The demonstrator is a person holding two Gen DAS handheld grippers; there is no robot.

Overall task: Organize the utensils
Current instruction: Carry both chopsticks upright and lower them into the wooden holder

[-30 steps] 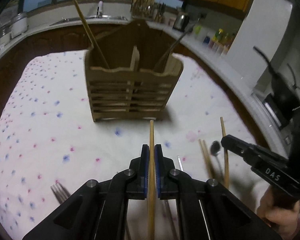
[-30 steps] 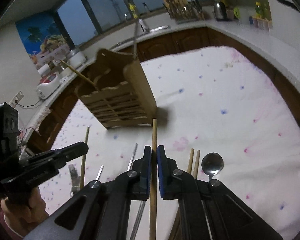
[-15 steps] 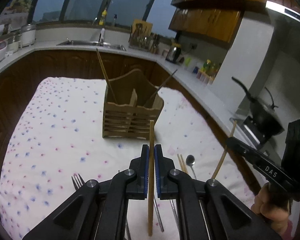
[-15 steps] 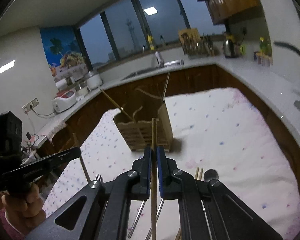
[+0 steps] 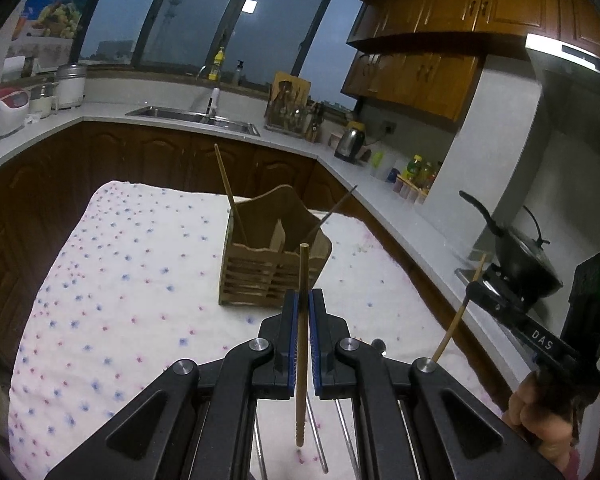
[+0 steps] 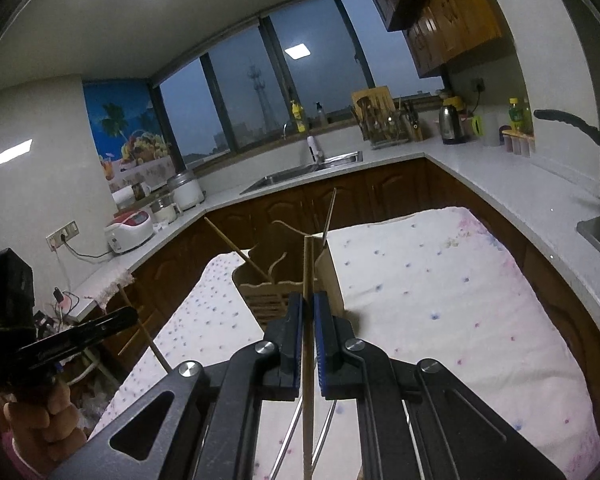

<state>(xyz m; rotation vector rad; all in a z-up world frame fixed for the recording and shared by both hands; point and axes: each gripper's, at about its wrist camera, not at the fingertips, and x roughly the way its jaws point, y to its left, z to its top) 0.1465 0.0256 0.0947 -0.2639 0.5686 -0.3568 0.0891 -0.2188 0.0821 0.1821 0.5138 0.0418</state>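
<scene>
Far to my left a white rice cooker (image 5: 0,114) sits on the grey counter (image 5: 100,114), and past it the steel sink (image 5: 194,116) lies under the dark windows. Below them spreads the table's white cloth with small pink and blue flowers (image 5: 120,280). My left gripper (image 5: 302,334) is held up above that cloth, its blue-padded fingers (image 5: 291,332) pressed shut on a wooden chopstick (image 5: 302,344) that stands nearly upright between them, top end above the pads, ridged lower end hanging free over the cloth. Straight ahead of it, well apart, stands the wooden utensil caddy (image 5: 274,270), slatted in front and split by a divider. Its left compartment holds one chopstick leaning left (image 5: 230,194); a thin metal handle (image 5: 334,210) leans out of the right one. Nothing stands between my left chopstick and the caddy. Beneath my fingers, metal utensil handles (image 5: 318,436) lie on the cloth, mostly hidden by the gripper body.

Further right, my right gripper (image 6: 308,338) is likewise clamped on a second chopstick (image 6: 308,320), upright, its top overlapping the caddy (image 6: 290,286) in that view. From the left camera the same gripper shows at the right edge, its chopstick tilted. Behind it a black wok (image 5: 520,256) sits on the stove, and a kettle (image 5: 350,140) and bottles (image 5: 418,168) line the right-hand counter.
</scene>
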